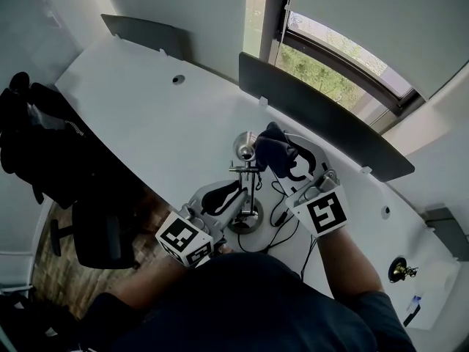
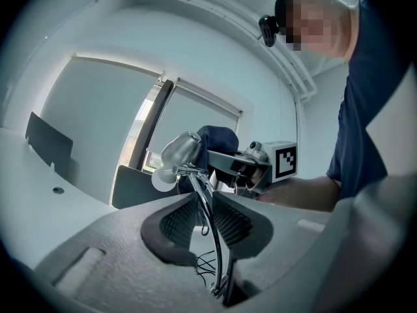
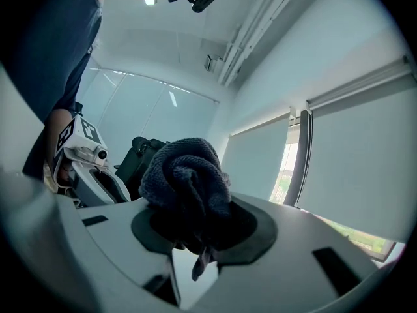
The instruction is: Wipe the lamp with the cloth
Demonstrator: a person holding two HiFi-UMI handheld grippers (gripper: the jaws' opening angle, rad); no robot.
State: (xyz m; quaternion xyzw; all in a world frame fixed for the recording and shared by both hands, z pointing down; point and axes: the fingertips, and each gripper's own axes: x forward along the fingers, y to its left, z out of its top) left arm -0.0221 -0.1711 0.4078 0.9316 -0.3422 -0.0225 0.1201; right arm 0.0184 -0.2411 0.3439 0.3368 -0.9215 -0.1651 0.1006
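Note:
A chrome desk lamp stands on the white desk [image 1: 146, 116], with its head [image 1: 245, 147] above a round base [image 1: 247, 221]. My left gripper [image 1: 236, 195] is shut on the lamp's thin stem [image 2: 207, 208], which runs up between the jaws to the lamp head [image 2: 179, 150]. My right gripper [image 1: 284, 158] is shut on a bunched dark blue cloth [image 1: 272, 147], and the cloth sits against the right side of the lamp head. In the right gripper view the cloth [image 3: 187, 177] bulges out above my right gripper [image 3: 195, 237]. The cloth [image 2: 219, 139] shows behind the lamp head in the left gripper view.
Black cables [image 1: 281, 213] curl on the desk beside the lamp base. Dark partition panels [image 1: 322, 116] line the desk's far edge under a window. An office chair [image 1: 95, 235] and a black bag [image 1: 29, 134] are at the left. A small brass object [image 1: 400, 270] sits far right.

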